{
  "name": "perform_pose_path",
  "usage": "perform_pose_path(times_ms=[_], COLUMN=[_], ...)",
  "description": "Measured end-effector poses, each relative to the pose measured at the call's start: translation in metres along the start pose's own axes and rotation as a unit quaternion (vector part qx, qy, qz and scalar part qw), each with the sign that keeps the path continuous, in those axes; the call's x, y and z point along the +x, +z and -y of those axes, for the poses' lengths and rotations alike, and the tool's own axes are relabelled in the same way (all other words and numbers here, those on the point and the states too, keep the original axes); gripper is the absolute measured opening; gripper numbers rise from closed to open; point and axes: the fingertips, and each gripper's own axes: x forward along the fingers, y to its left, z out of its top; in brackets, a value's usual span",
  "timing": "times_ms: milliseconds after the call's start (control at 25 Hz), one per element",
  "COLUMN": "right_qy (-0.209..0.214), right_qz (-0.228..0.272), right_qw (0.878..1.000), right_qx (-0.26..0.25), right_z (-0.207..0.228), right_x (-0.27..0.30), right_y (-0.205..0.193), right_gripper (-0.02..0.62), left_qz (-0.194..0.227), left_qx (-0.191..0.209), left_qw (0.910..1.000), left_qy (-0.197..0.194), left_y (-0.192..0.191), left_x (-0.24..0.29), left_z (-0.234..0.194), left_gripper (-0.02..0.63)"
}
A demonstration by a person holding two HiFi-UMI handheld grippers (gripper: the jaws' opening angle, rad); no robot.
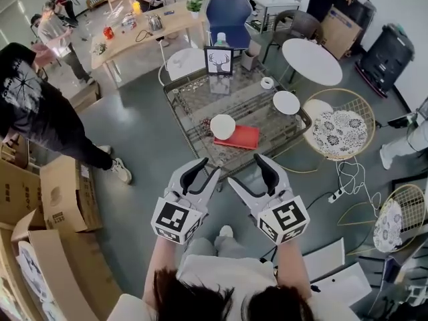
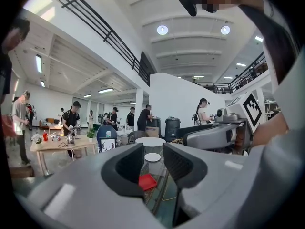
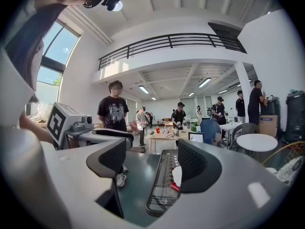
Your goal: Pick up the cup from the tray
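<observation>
White round cup [image 1: 223, 126] on the flat red tray [image 1: 244, 138] looks light, rigid, slick; pinch its wall. Left gripper [image 1: 204, 169] and right gripper [image 1: 249, 171] gape empty.

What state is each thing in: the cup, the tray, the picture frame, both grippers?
Red tray: flat on the wire table.
Cup: on the tray, unheld.
Picture frame: standing upright.
Left gripper: open, empty.
Right gripper: open, empty.
</observation>
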Motion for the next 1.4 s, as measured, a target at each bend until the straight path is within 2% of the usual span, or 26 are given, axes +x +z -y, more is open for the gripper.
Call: perform_pose_path(times_ms=[360, 480, 720, 960, 1280, 1400], right_qy=[0.01, 0.012, 0.011, -0.018, -0.034, -0.035], right_qz=[0.0, -0.001, -0.011, -0.01, -0.04, -0.05], right_qw=[1.0, 1.0, 1.0, 1.0, 0.999, 0.998], right_qx=[0.001, 0.003, 0.003, 0.015, 0.01, 0.013], right_z=[0.03, 0.036, 0.054, 0.073, 0.09, 0.097], right_x=[0.022, 0.033, 0.067, 0.1, 0.133, 0.143], right_y=[0.001, -0.003, -0.005, -0.012, -0.032, -0.041], right_gripper=[0.373, 0.385, 0.422, 0.423, 0.448, 0.456], left_qz=[-0.016, -0.025, -0.042, -0.064, -0.094, -0.096], left_qx=[0.001, 0.007, 0.013, 0.007, 0.027, 0.024], left_qw=[0.9998, 0.9997, 0.9986, 0.9954, 0.9883, 0.988], left_qy=[0.01, 0.004, -0.028, -0.072, -0.117, -0.118], left_y=[-0.006, -0.012, -0.022, -0.04, -0.071, -0.082], left_x=[0.031, 0.043, 0.071, 0.095, 0.121, 0.132], left_z=[-0.026, -0.038, -0.068, -0.093, -0.12, -0.13], left_gripper=[0.125, 0.149, 0.191, 0.237, 0.259, 0.262])
